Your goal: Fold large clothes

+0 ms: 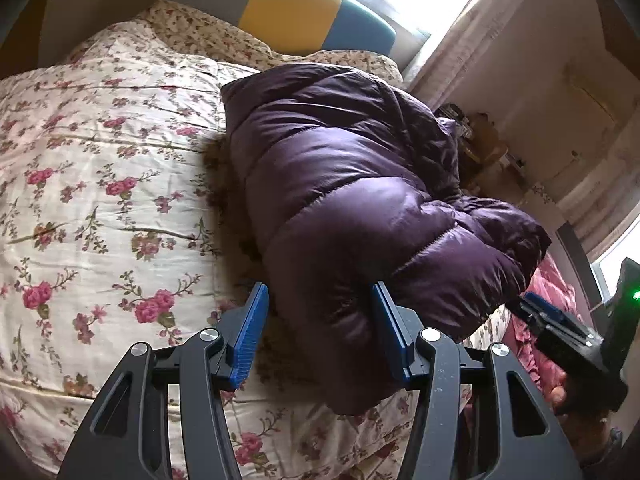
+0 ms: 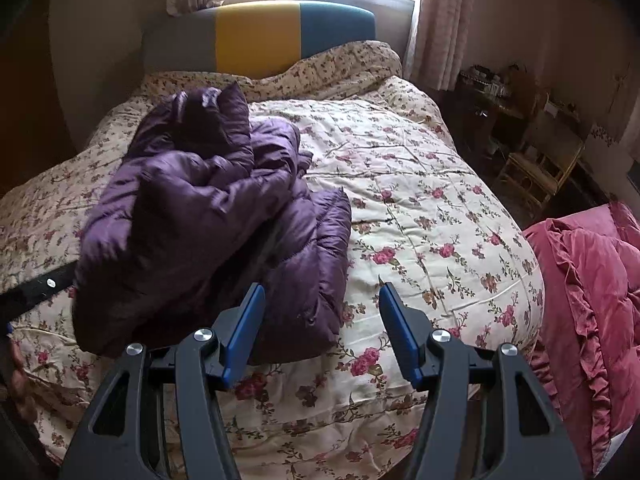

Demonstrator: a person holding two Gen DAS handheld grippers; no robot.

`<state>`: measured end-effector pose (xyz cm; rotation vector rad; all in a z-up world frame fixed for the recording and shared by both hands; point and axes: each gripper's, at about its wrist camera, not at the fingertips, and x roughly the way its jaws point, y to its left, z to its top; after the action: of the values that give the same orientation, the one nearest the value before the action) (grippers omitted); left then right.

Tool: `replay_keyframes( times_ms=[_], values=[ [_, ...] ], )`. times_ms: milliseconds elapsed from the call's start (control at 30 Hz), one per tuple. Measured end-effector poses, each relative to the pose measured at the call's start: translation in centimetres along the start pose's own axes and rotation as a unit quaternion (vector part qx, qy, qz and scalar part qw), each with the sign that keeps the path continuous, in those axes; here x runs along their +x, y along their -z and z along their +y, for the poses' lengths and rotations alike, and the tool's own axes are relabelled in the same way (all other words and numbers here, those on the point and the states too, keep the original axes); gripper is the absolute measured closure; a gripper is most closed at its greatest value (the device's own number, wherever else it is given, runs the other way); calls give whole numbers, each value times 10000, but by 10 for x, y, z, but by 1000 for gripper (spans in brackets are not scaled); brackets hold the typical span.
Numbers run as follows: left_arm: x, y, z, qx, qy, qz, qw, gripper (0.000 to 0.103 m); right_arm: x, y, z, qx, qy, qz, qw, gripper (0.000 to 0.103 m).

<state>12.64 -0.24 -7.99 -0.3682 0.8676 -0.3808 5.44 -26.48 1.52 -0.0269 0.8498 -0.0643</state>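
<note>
A purple puffer jacket [image 1: 360,216] lies bunched in a thick bundle on the floral bedspread [image 1: 100,184]. My left gripper [image 1: 318,308] is open, its blue pads on either side of the jacket's near end, with the padding bulging between them. In the right wrist view the jacket [image 2: 208,216] lies on the left half of the bed. My right gripper [image 2: 322,312] is open and empty, just right of the jacket's near corner, above the bedspread [image 2: 420,208]. The right gripper also shows at the right edge of the left wrist view [image 1: 560,324].
A grey, yellow and teal headboard [image 2: 260,36] stands under a bright window at the far end. A pink ruffled quilt [image 2: 592,300] lies beside the bed on the right. A wicker chair [image 2: 536,172] and a cluttered shelf stand by the right wall.
</note>
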Motion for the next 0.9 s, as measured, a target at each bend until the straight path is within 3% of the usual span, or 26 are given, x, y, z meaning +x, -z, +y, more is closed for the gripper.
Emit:
replay_keyframes(
  times_ms=[500, 867, 900],
  values=[
    [12, 3, -16, 423, -47, 71, 9991, 54, -44, -17, 23, -86, -586, -449, 9972, 37],
    [13, 3, -16, 522, -23, 82, 9986, 54, -25, -26, 48, -172, -846, -421, 9954, 38],
    [13, 3, -16, 524, -16, 83, 9986, 54, -21, -28, 52, -226, -804, -413, 9957, 44]
  ],
)
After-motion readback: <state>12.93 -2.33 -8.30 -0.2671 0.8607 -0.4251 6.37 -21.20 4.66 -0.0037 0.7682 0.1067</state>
